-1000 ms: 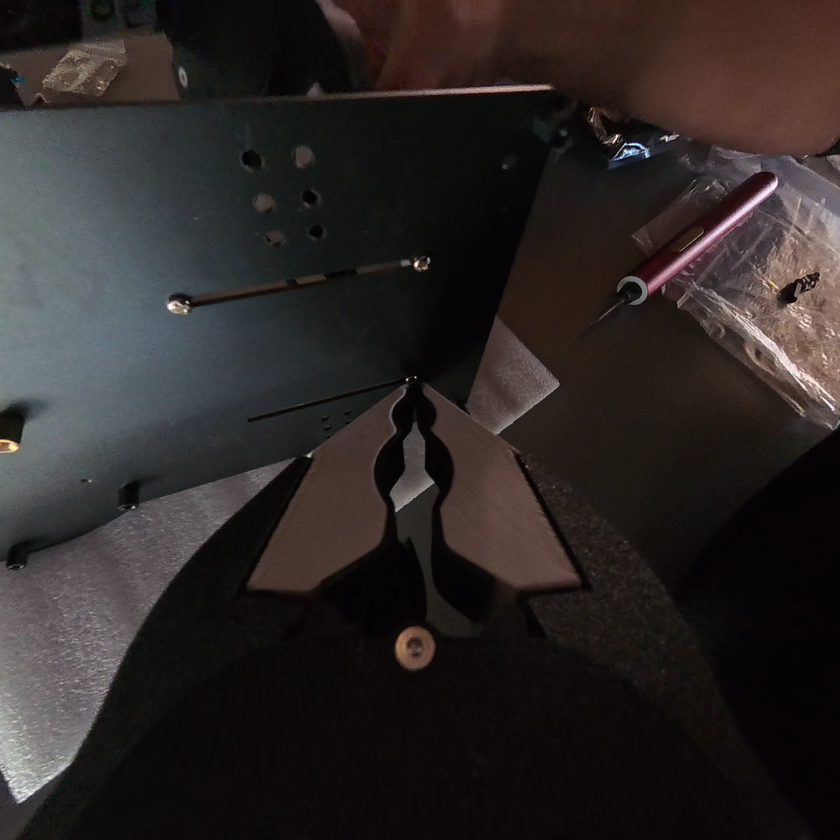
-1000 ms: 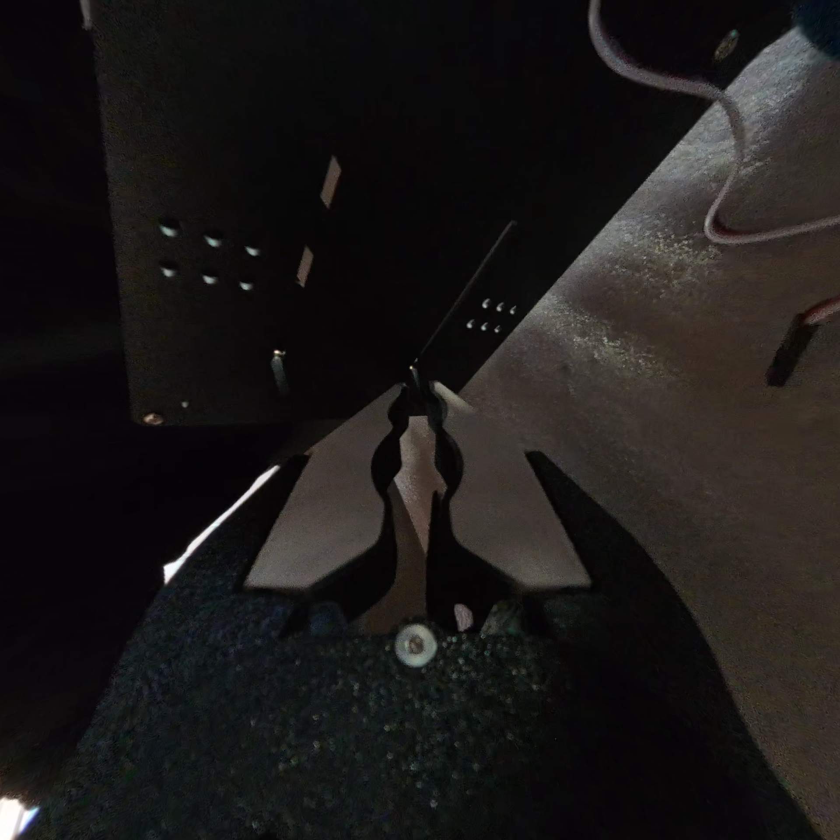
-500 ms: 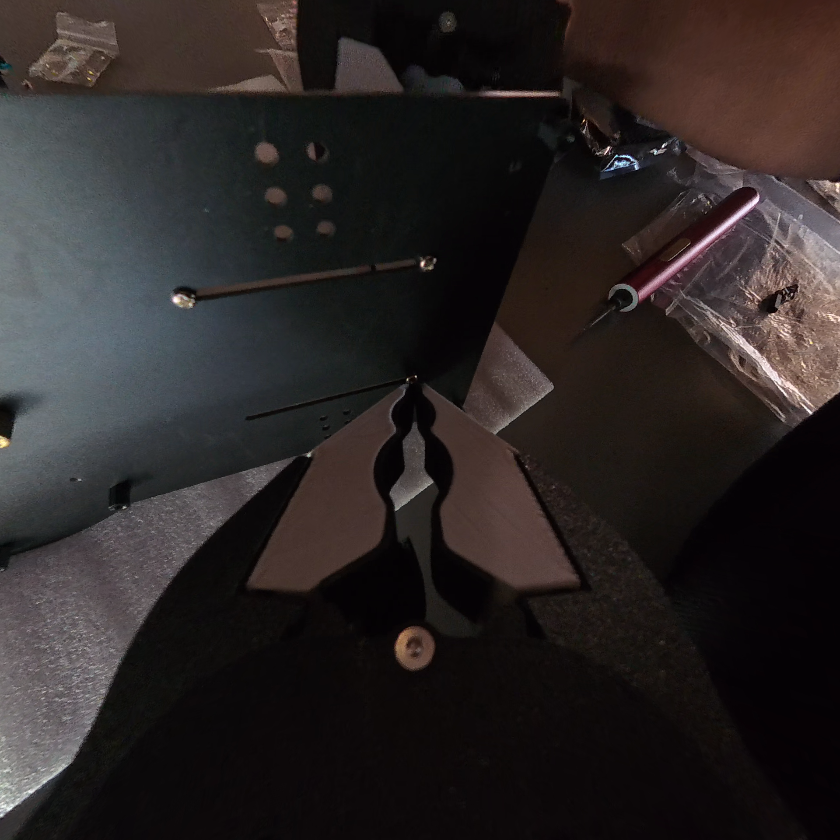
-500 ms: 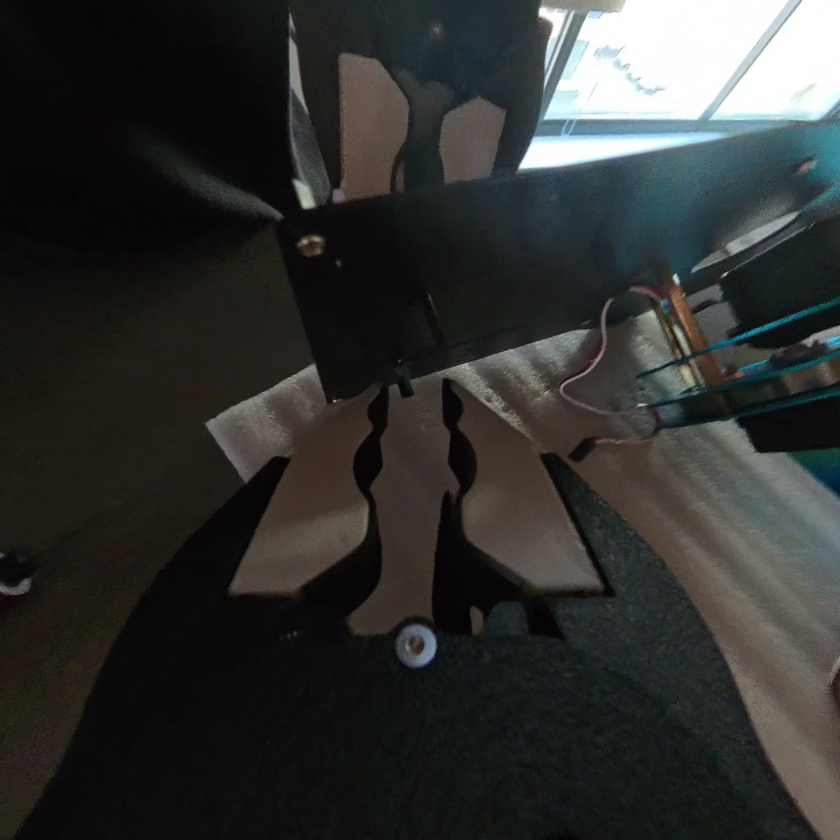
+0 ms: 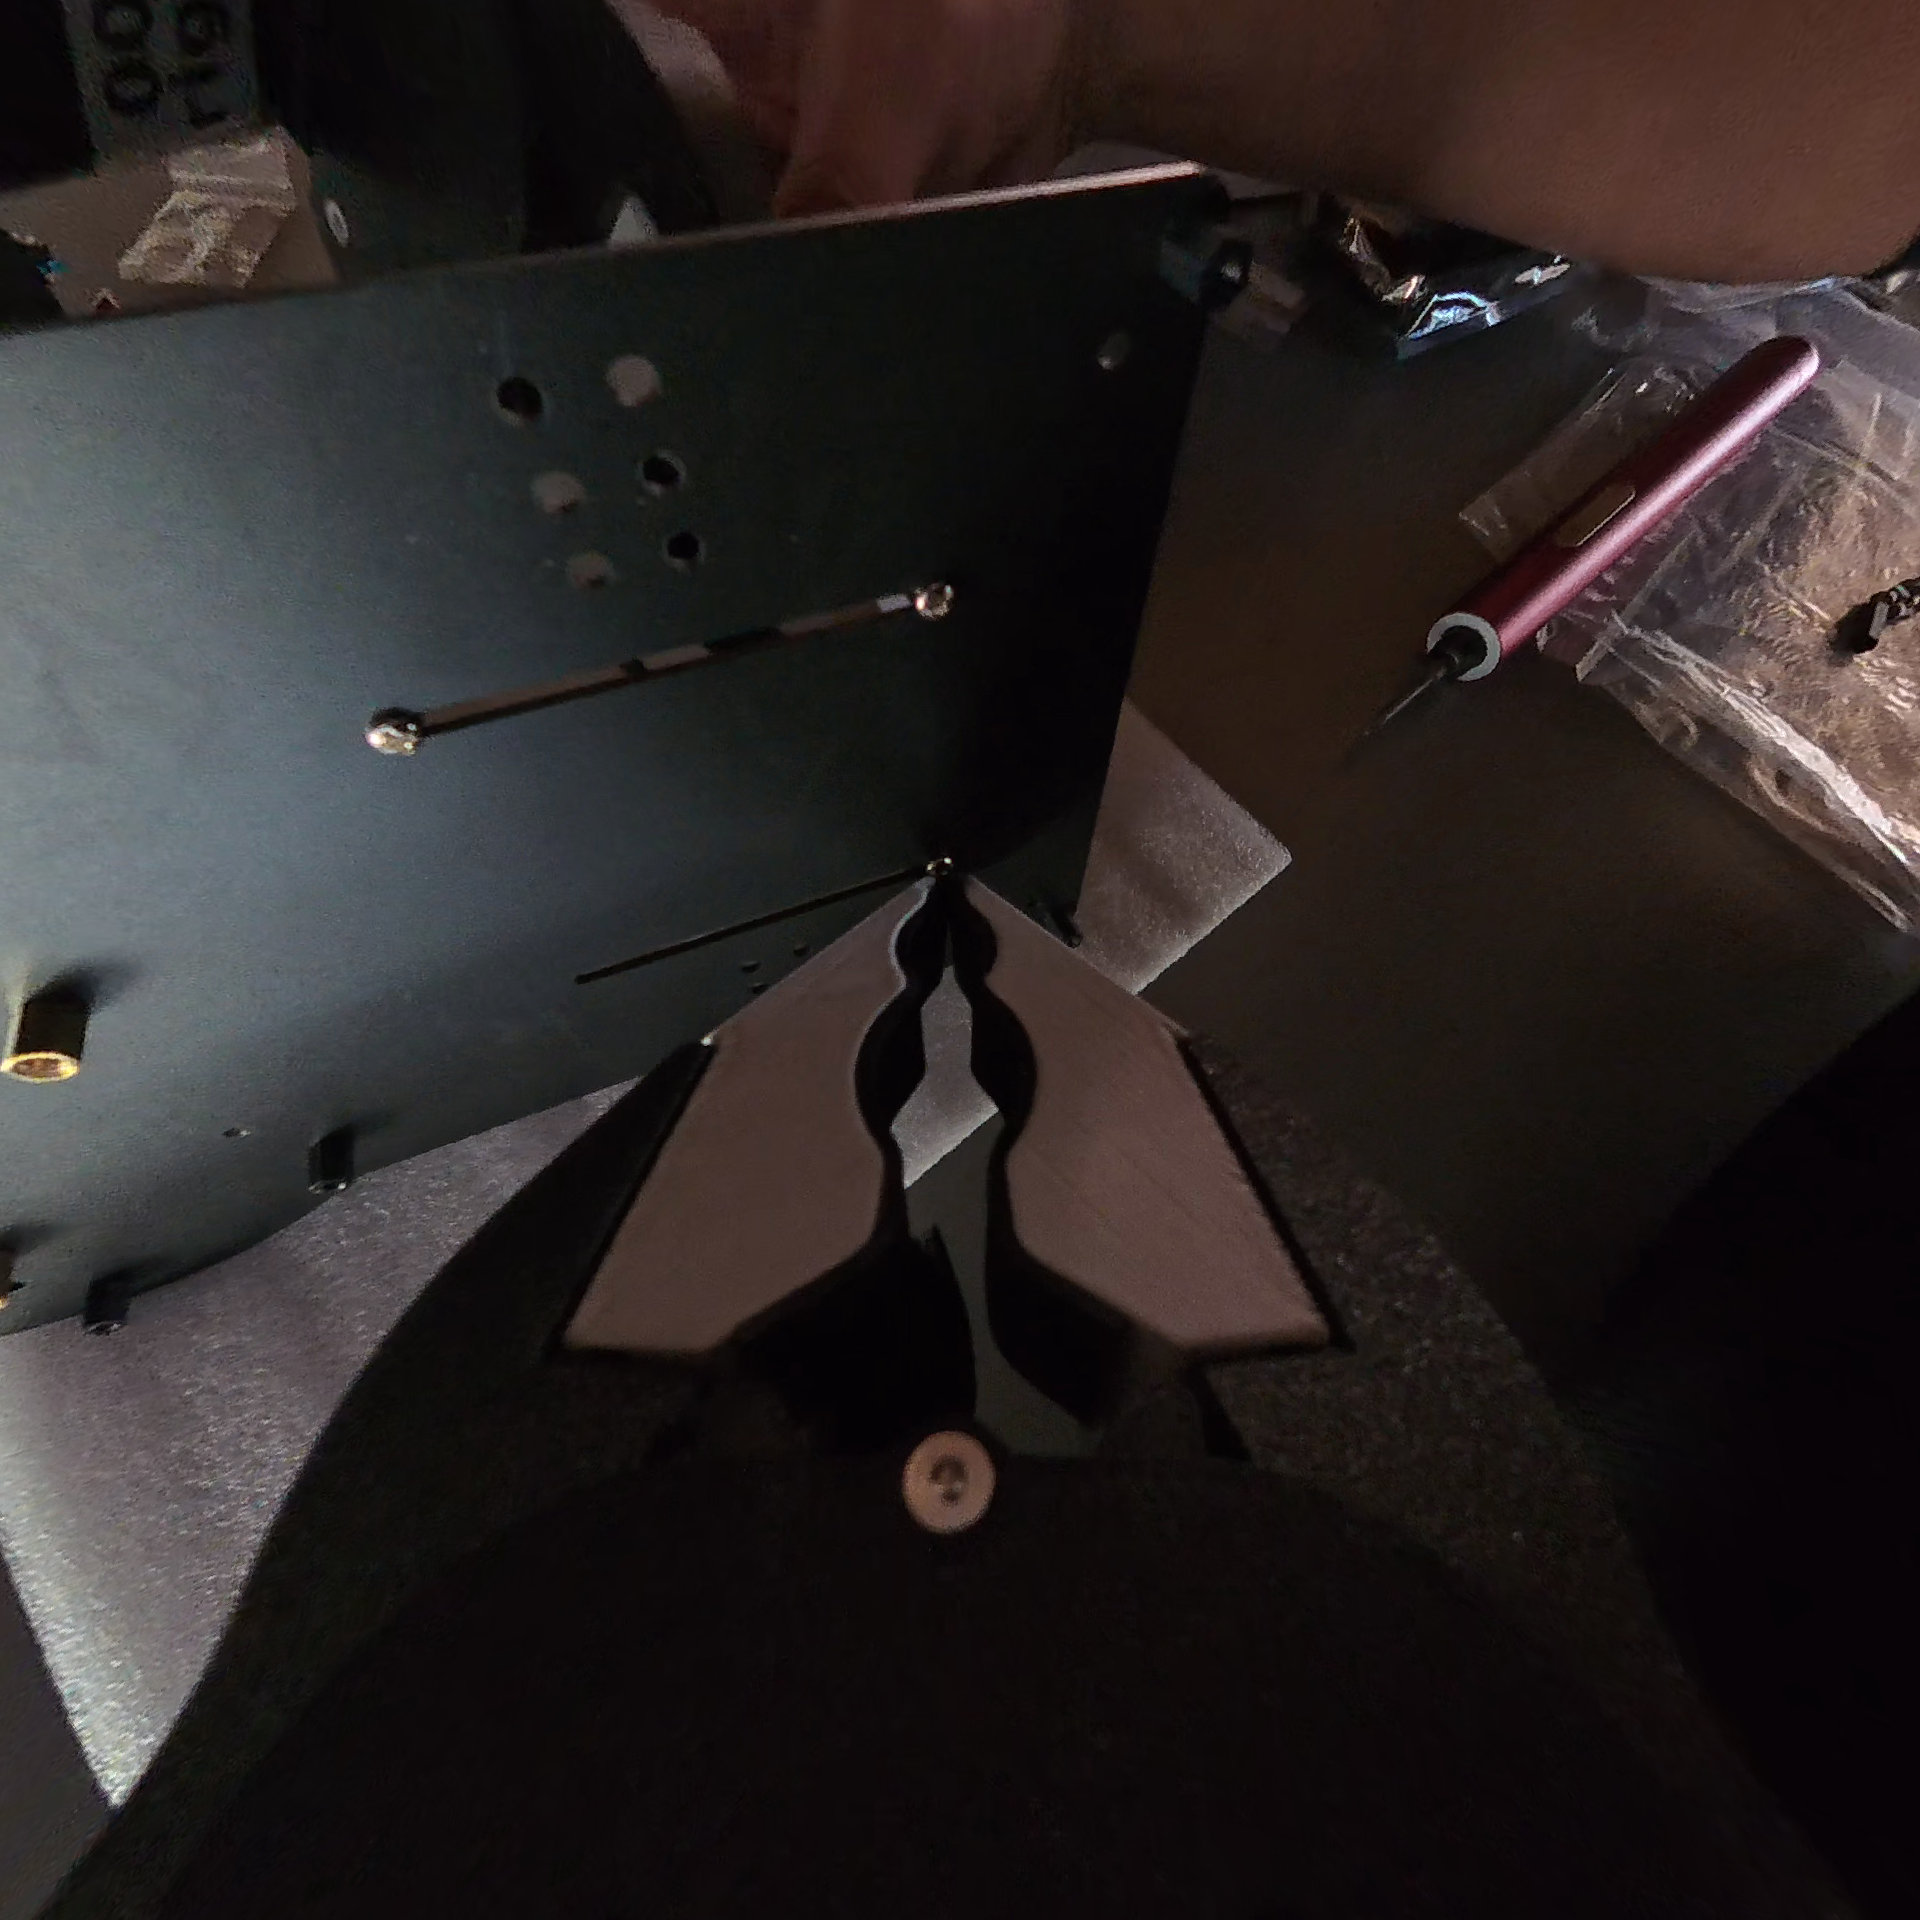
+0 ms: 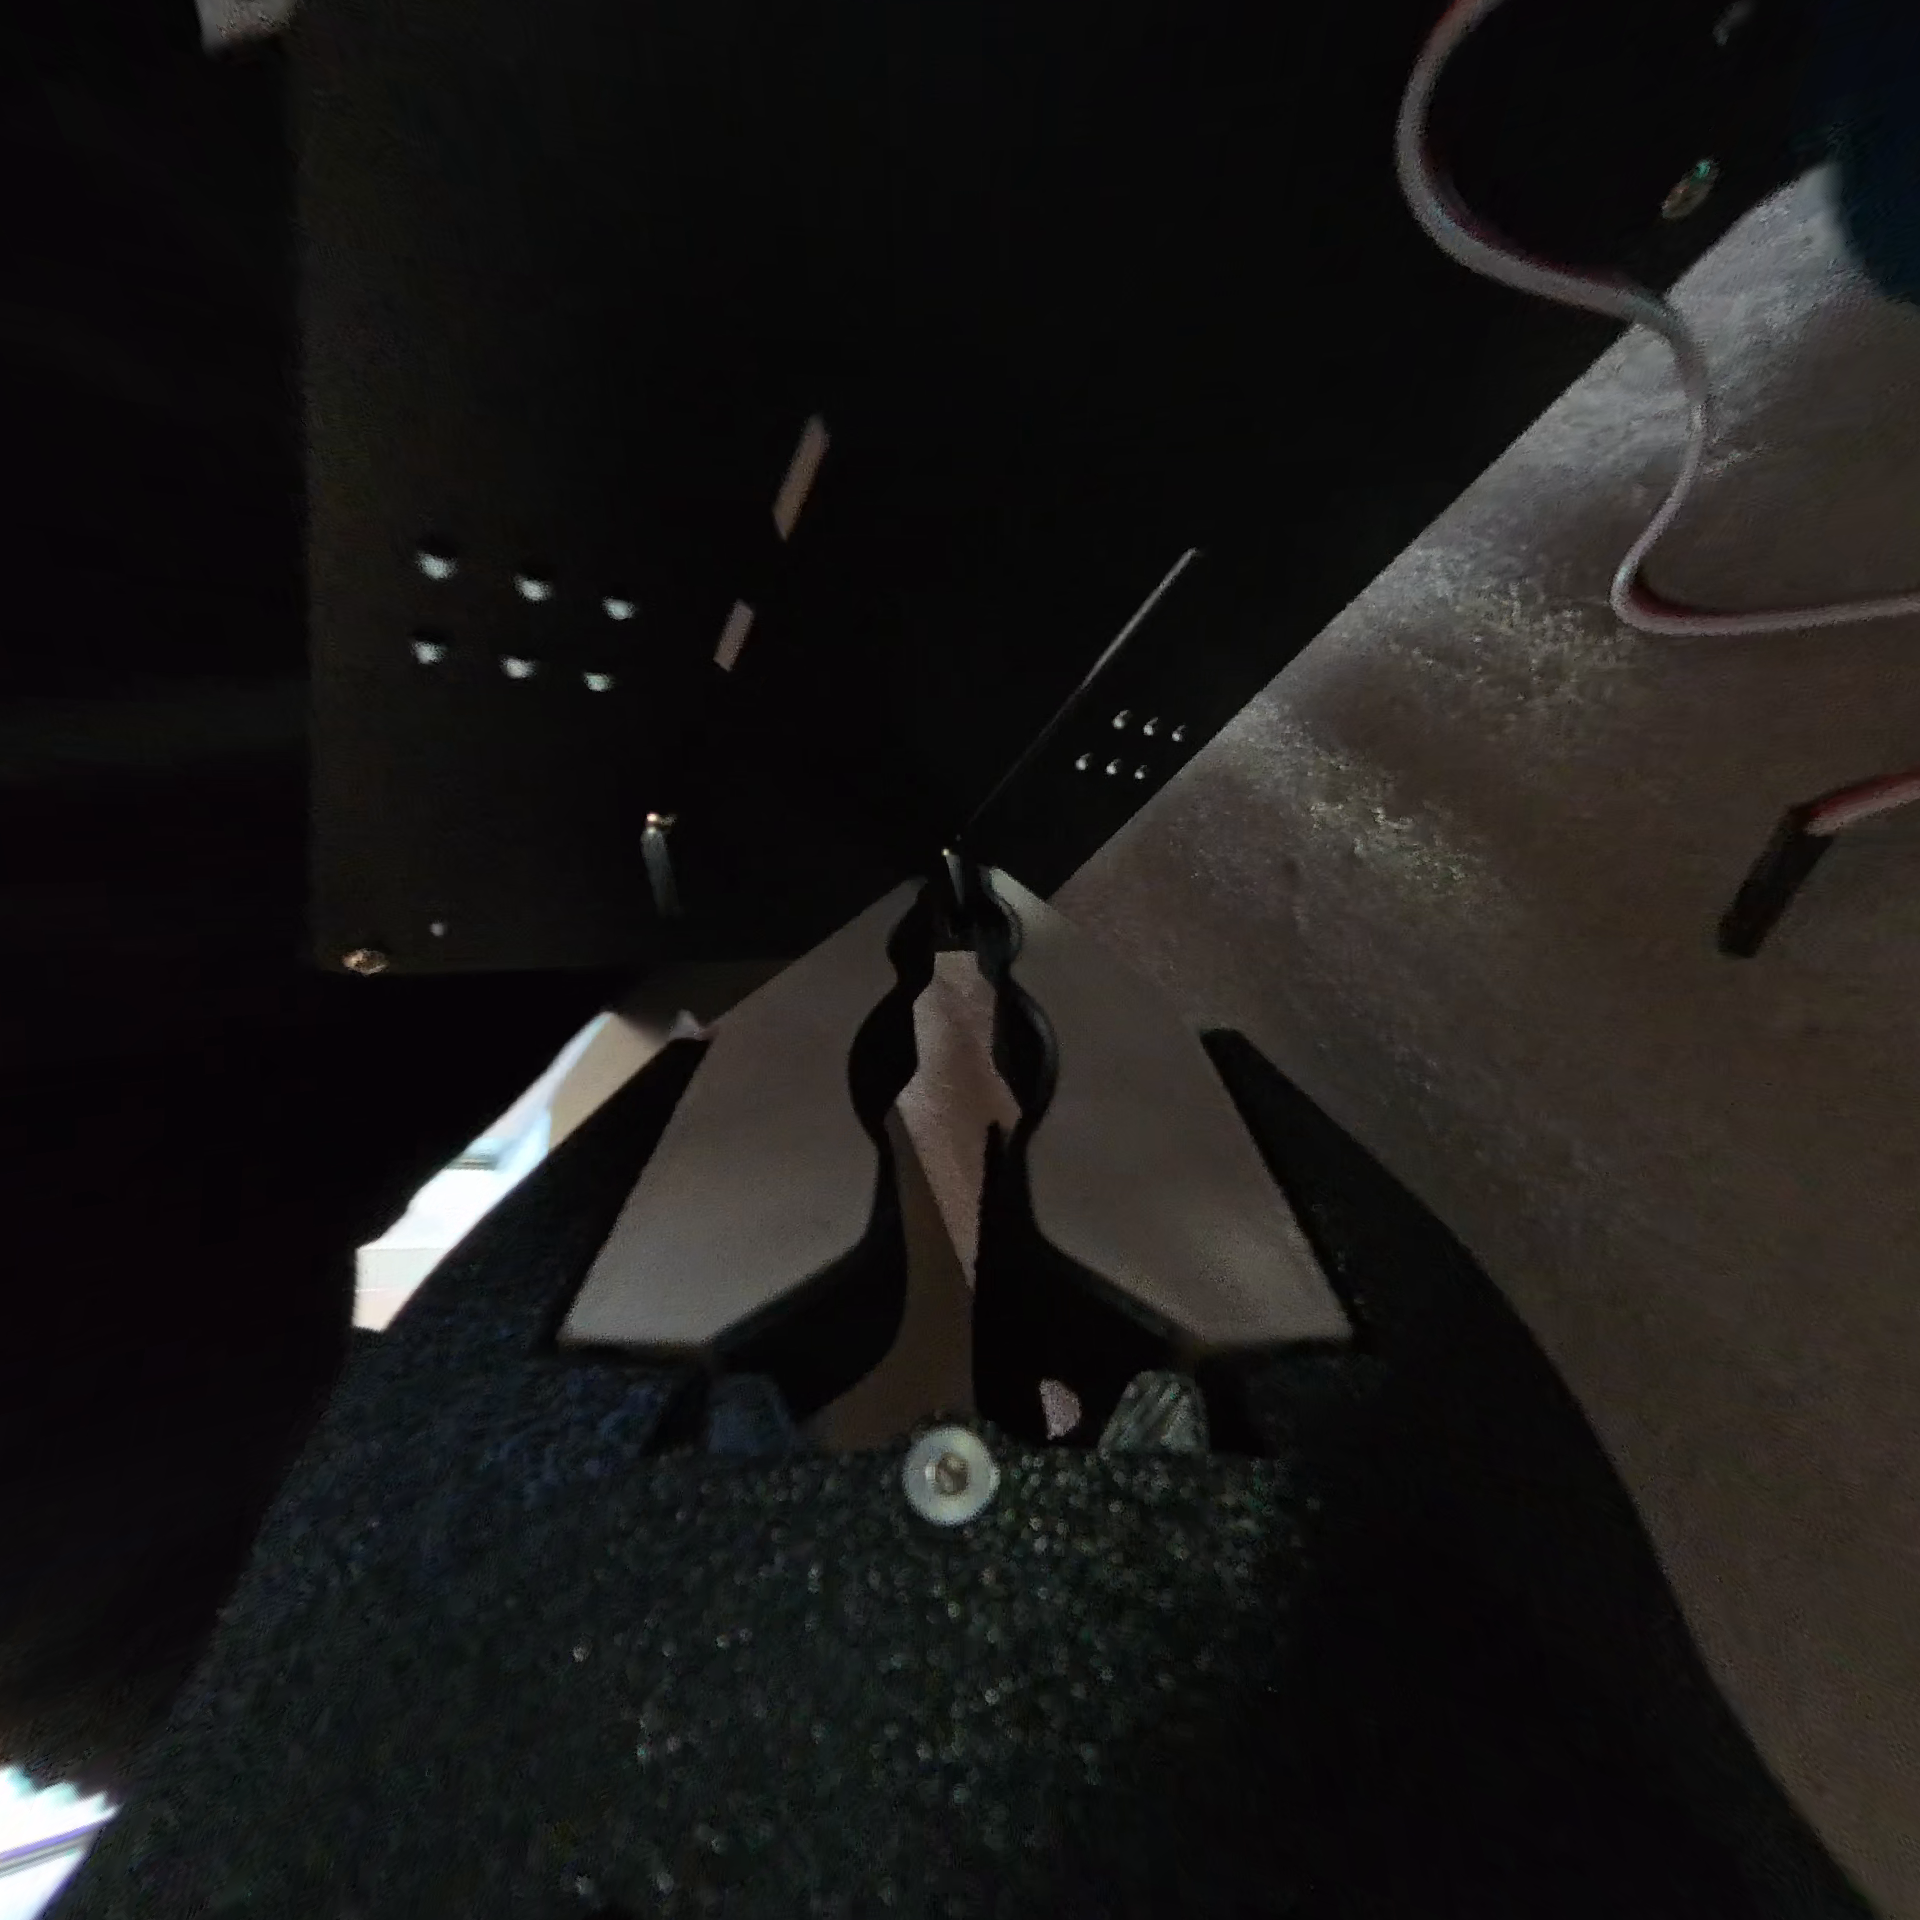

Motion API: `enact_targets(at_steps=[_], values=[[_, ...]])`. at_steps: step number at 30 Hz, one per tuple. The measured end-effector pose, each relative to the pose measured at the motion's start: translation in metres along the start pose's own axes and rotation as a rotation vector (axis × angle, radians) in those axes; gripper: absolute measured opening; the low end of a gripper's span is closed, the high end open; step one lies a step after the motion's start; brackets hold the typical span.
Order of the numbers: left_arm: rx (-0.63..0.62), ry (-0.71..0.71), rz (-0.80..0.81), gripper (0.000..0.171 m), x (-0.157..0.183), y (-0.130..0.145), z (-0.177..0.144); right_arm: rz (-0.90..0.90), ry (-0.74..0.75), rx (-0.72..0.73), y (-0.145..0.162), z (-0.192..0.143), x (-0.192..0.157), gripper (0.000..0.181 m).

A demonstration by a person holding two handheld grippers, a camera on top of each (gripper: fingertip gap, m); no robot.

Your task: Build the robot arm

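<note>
**Both grippers pinched on the panel**

Your left hand-held gripper (image 5: pixel 948 883) is closed on the black metal panel (image 5: pixel 520 727) near its lower corner, over white foam (image 5: pixel 1184 842). Your right hand-held gripper (image 6: pixel 961 894) pinches a small pin (image 6: pixel 951 868) at the panel's edge. Maroon screwdriver (image 5: pixel 1621 520) lies unused on the desk (image 5: pixel 1455 987).

From my left wrist feed, the black plate (image 5: pixel 520 831) runs off the left edge, and an arm (image 5: pixel 1455 135) covers the counter past its top corner. The clear bag (image 5: pixel 1766 644) is cut by the right edge. On the right wrist feed, the left half is too dark to read, and the white wire (image 6: pixel 1662 416) leaves the frame top and right.
</note>
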State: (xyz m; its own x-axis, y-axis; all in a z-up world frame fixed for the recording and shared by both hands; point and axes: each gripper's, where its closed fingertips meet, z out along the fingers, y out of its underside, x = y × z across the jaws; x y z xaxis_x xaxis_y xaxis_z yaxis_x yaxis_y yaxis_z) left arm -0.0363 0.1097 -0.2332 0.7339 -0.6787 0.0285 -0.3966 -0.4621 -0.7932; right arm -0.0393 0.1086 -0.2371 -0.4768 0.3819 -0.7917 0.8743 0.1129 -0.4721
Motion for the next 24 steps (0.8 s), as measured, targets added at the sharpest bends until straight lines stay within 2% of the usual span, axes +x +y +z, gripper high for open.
enact_targets(at_steps=[2, 4, 8, 12, 13, 15, 17, 20, 24], values=[[0.002, 0.006, -0.009, 0.0, 0.0, 0.0, 0.0, -0.131, 0.095, 0.016, 0.001, -0.001, 0.001, 0.008], [0.006, 0.014, -0.016, 0.0, 0.0, 0.0, 0.0, -0.304, 0.211, 0.035, 0.005, -0.003, 0.003, 0.016], [0.01, 0.029, -0.024, 0.0, 0.0, 0.0, 0.0, -0.683, 0.442, 0.07, 0.006, -0.001, 0.005, 0.021], [0.013, 0.035, -0.032, 0.0, 0.0, 0.0, 0.0, -0.837, 0.591, 0.097, -0.004, -0.003, 0.005, 0.011], [0.014, 0.035, -0.034, 0.0, 0.001, 0.0, 0.0, -0.849, 0.586, 0.101, -0.005, -0.003, 0.004, 0.006], [0.013, 0.034, -0.028, 0.0, 0.0, 0.0, 0.0, -0.786, 0.551, 0.078, -0.005, -0.002, 0.007, 0.008], [0.013, 0.029, -0.017, 0.0, 0.0, 0.0, 0.0, -0.646, 0.487, 0.053, -0.007, -0.005, 0.01, 0.018], [0.01, 0.022, -0.009, 0.0, 0.0, 0.0, 0.001, -0.44, 0.352, 0.027, -0.003, -0.003, 0.008, 0.013], [0.016, 0.027, -0.021, 0.0, 0.0, 0.0, 0.001, -0.437, 0.333, 0.051, -0.003, -0.005, 0.004, 0.009]])
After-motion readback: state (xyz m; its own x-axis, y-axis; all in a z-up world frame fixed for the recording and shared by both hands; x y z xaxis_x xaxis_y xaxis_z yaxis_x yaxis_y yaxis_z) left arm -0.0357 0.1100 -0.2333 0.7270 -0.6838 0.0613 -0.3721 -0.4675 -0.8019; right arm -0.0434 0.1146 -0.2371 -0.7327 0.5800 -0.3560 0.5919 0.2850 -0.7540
